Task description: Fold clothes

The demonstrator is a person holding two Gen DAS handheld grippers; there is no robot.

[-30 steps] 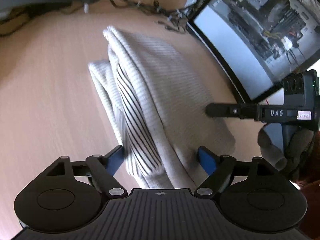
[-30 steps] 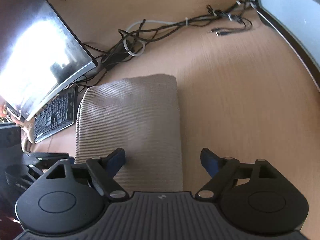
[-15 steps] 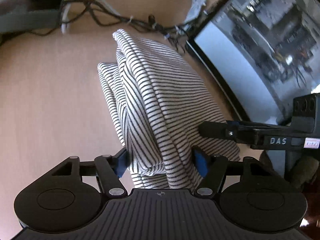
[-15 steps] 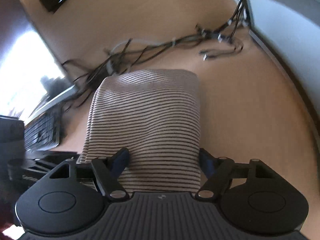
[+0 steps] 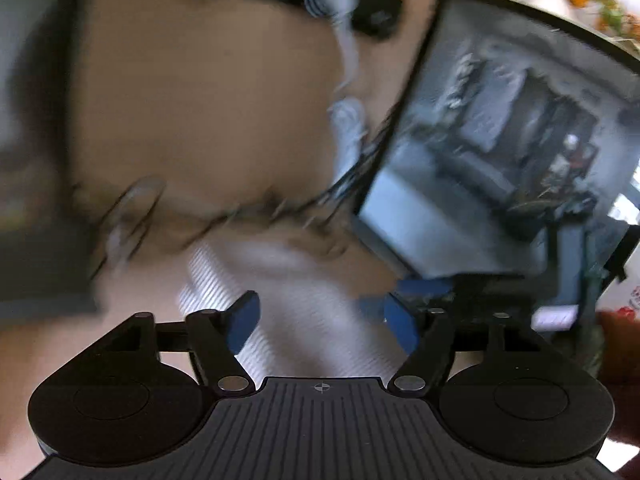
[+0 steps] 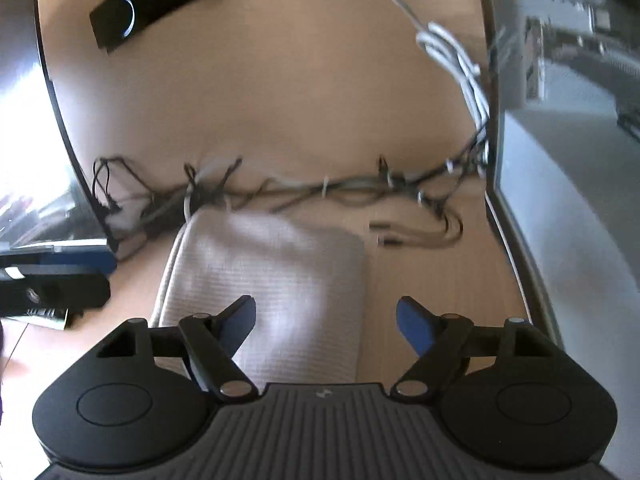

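Right wrist view: a folded striped shirt (image 6: 272, 280) lies flat on the wooden surface (image 6: 280, 92) near tangled cables (image 6: 320, 192). Both the right gripper (image 6: 326, 322) and left gripper (image 5: 320, 320) have just opened wider, gripping nothing, apparently releasing the finished fold.

The right claw (image 6: 326, 318) stands with its blue pads wide apart above the folded cloth (image 6: 276, 276) — jaws just opening, no pad pressing it. The cloth lies flat on the counter (image 6: 280, 92), its far edge just short of a cable tangle (image 6: 320, 192). The left claw (image 6: 56, 276) shows at the left edge — near a monitor (image 6: 36, 120).
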